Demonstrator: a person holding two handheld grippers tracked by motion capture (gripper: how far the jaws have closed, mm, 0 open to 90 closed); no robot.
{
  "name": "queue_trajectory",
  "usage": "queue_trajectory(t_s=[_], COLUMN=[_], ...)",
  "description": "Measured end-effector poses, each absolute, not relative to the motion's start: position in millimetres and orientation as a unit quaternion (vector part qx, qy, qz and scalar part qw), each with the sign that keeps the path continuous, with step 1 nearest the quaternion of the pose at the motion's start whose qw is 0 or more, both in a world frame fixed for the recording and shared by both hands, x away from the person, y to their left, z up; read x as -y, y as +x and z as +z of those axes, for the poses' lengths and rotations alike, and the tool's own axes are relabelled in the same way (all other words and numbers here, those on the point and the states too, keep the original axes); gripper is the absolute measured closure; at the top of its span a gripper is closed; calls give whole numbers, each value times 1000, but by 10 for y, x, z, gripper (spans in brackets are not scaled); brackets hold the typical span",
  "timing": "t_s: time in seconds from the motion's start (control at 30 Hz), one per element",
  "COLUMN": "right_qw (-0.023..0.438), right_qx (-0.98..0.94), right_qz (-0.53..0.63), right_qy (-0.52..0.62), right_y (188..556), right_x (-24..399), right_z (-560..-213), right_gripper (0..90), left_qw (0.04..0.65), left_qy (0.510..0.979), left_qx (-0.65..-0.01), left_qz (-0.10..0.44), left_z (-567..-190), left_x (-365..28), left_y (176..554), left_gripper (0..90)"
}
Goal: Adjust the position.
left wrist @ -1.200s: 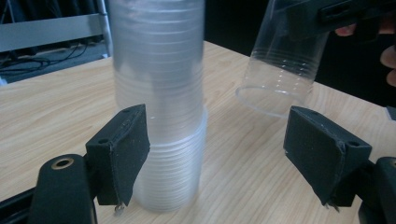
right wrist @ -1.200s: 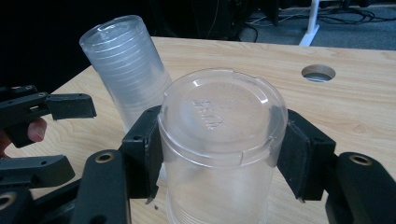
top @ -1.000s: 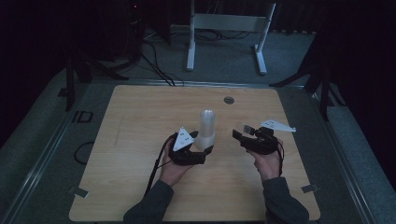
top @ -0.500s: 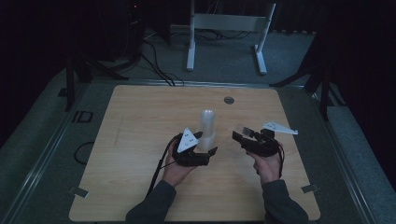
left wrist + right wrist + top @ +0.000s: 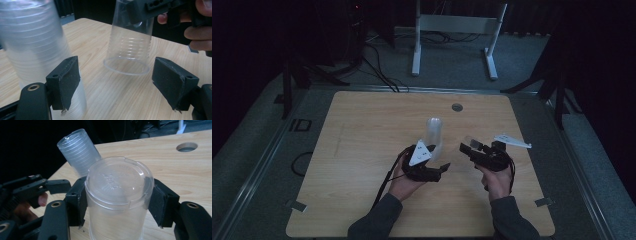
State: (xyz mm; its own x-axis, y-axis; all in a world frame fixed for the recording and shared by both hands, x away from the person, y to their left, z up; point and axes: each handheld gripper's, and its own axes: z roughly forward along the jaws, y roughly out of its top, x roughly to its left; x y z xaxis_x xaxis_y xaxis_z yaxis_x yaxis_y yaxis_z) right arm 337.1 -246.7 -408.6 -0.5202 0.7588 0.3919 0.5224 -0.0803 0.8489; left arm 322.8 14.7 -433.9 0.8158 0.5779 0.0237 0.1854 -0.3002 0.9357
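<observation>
Right gripper point(image 5: 117, 202) first: its two black jaws are clamped on a single clear plastic cup point(image 5: 117, 200), held upside down, base toward the camera, low centre of the right gripper view. In the left gripper view that same cup point(image 5: 131, 42) hangs in the upper middle, rim down, clear of the wood.

Over to the left gripper point(image 5: 125, 85): jaws apart, nothing pressed between them. One pad sits just beside the stack of cups point(image 5: 37, 50) at the left of that frame; whether it touches the stack, I can't tell. From above, the left gripper point(image 5: 439, 170) sits low centre, the stack point(image 5: 434, 132) rises just above it, and the right gripper point(image 5: 469, 149) is a little to the right, over the table point(image 5: 362, 130).

Risks, as I judge them: that cup is thin and slippery, so a harder squeeze could buckle the wall, and a looser one could let it slide out and roll. The stack looks tilted in the right gripper view and unclamped; a nudge from either gripper could tip it over.

Against the earlier high views: the left hand has slid slightly down and right, its grey plate now lower beside the stack. The right hand has barely shifted, cup as before.
</observation>
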Motion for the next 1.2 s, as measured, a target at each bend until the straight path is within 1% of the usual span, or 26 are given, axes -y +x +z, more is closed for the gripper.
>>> queue_trajectory(t_s=[0.1, 0.37, 0.47, 0.5, 0.67, 1.07, 1.1, 1.2], right_qw=[92, 83, 79, 78, 63, 41, 32, 23], right_qx=[-663, -655, -652, -649, -636, -620, -615, -611], right_qz=[564, 570, 572, 574, 585, 600, 605, 609], right_qy=[483, 489, 491, 493, 499, 504, 504, 505], right_y=[3381, 3380, 3377, 3374, 3362, 3348, 3352, 3354], right_x=[2477, 2496, 2496, 2499, 2511, 2547, 2555, 2563], right_z=[-4112, -4150, -4159, -4172, -4207, -4262, -4274, -4284], right_gripper=[392, 393, 392, 392, 392, 392, 392, 392], left_qw=[536, 525, 521, 520, 513, 520, 522, 522], left_qy=[789, 800, 802, 803, 808, 804, 803, 803], left_qx=[-240, -229, -235, -234, -238, -238, -238, -238], left_qz=[181, 178, 175, 173, 166, 162, 161, 161], left_z=[-4344, -4367, -4374, -4376, -4392, -4418, -4420, -4426], left_x=[-117, -15, 30, 43, 114, 240, 246, 271], left_y=[3230, 3231, 3253, 3262, 3291, 3342, 3345, 3358], left_gripper=[220, 216, 204, 181, 151, 146, 146, 146])
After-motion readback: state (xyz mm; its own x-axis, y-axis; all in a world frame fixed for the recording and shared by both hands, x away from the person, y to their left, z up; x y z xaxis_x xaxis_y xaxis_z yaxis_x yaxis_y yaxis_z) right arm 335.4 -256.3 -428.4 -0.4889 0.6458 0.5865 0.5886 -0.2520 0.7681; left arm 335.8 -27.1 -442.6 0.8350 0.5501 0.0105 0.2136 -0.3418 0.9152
